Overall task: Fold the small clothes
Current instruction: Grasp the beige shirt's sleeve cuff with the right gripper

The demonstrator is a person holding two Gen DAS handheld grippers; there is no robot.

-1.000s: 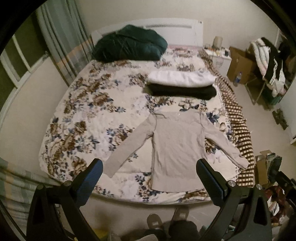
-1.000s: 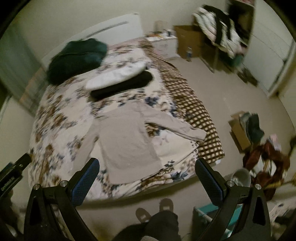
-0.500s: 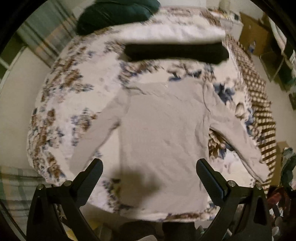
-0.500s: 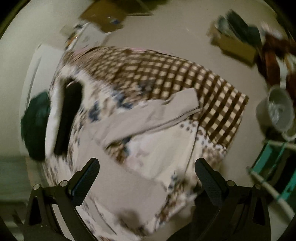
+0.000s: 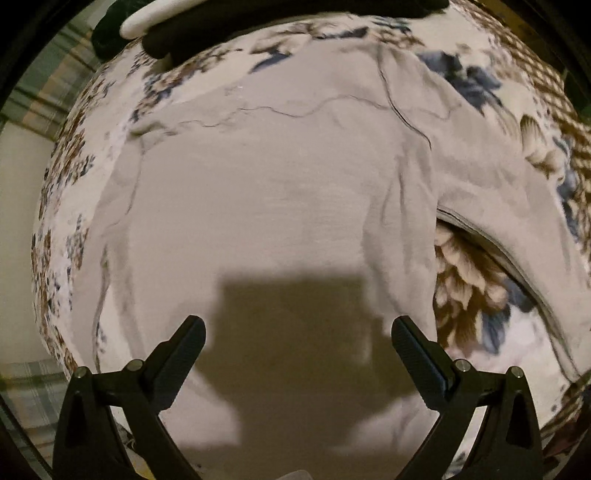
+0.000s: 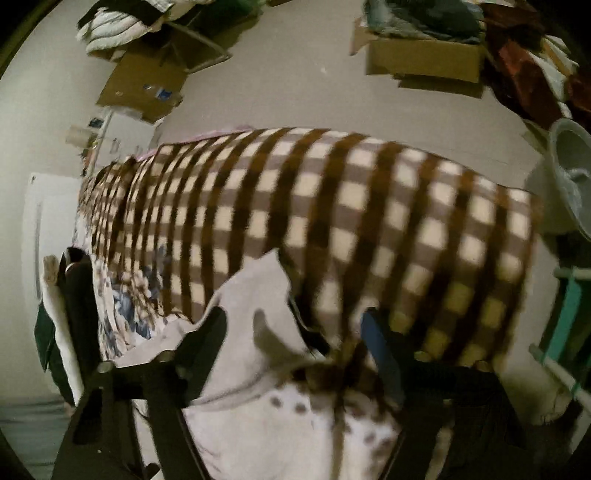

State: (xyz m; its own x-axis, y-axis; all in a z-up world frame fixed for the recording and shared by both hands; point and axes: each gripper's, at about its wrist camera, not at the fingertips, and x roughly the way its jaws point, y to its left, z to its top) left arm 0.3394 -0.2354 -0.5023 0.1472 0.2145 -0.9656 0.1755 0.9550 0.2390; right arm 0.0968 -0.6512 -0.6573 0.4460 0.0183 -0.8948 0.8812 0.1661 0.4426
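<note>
A light grey long-sleeved top lies flat on the floral bedspread, filling the left wrist view. My left gripper is open and empty, low over the top's lower body, casting a shadow on it. In the right wrist view the end of the top's right sleeve lies between the open fingers of my right gripper, at the edge of the brown checked blanket. The jaws stand wide apart, not closed on the cuff.
Folded white and black garments lie beyond the top's collar. Cardboard boxes, a pale bucket and a teal rack stand on the floor beside the bed.
Both grippers have dropped close to the bed. The left now hovers over the top's body; the right has swung to the sleeve end, which now sits between its fingers.
</note>
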